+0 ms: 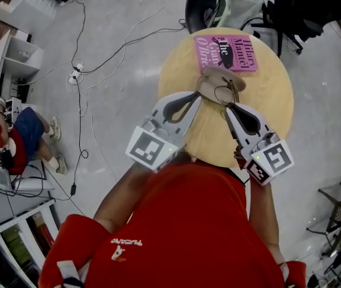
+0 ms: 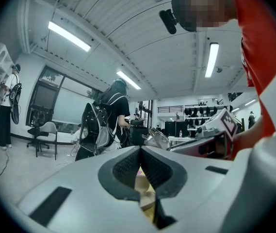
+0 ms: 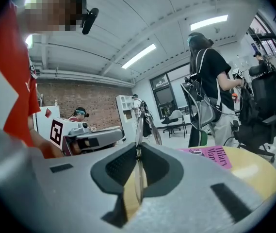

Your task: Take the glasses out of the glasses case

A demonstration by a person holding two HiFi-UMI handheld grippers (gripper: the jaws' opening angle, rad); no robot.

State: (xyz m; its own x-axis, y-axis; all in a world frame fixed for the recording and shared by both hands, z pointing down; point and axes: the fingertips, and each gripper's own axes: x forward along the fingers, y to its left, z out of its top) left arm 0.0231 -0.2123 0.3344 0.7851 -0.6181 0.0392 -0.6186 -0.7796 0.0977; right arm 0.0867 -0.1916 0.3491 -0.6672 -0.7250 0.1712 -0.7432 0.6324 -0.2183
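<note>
A tan glasses case (image 1: 214,80) lies open on the round wooden table (image 1: 266,101), in front of a pink book. My left gripper (image 1: 199,98) is shut on the case's near left edge, and the tan case (image 2: 143,186) shows between its pads. My right gripper (image 1: 228,108) is shut on the thin wire glasses (image 1: 223,95), held just at the case's near right side. In the right gripper view the glasses (image 3: 140,125) stand upright out of the shut jaws of that gripper (image 3: 138,152), a little above the table.
The pink book (image 1: 226,52) lies at the table's far edge. A black chair (image 1: 203,8) stands behind the table, and cables (image 1: 80,71) run across the grey floor on the left. A person with a backpack (image 3: 208,96) stands beyond the table.
</note>
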